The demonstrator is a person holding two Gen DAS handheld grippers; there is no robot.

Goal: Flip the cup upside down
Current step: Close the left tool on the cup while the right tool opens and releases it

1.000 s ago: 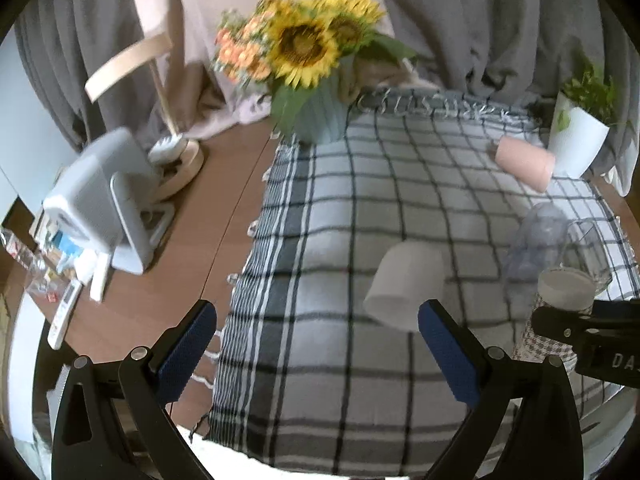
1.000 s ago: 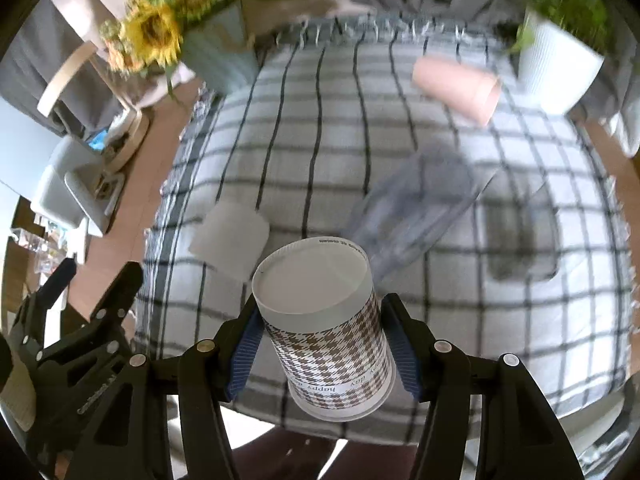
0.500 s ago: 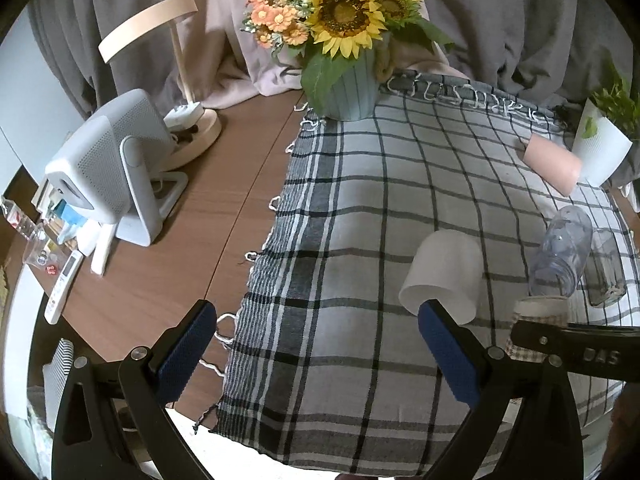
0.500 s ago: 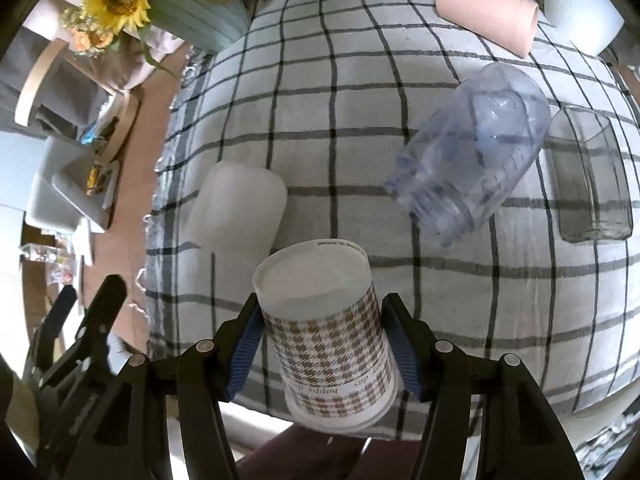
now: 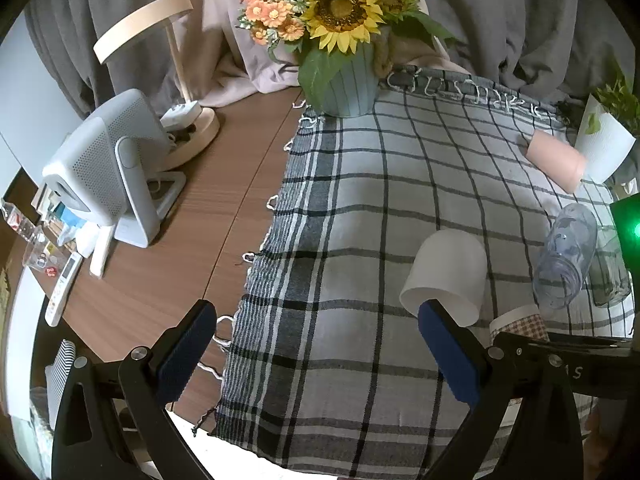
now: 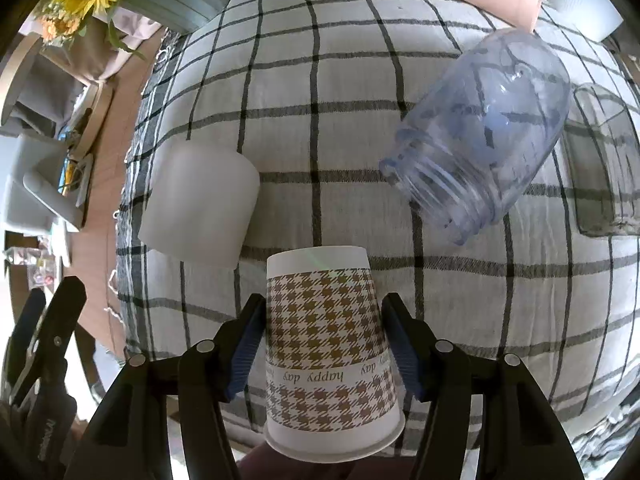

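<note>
White cup [image 6: 198, 210] and clear jar [image 6: 482, 140] lie close ahead; bare plaid cloth [image 6: 320, 140] runs between.

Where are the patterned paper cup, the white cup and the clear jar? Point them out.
paper cup [image 6: 324, 316], right wrist view, patterned side wall.
white cup [image 6: 200, 204], right wrist view, side wall.
clear jar [image 6: 488, 128], right wrist view, body.

The paper cup [image 6: 326, 354], white with a brown houndstooth band and "happy day" lettering, was inverted: closed base away, rolled rim nearest the camera. It sat between the jaws, near the counter's front edge.
</note>
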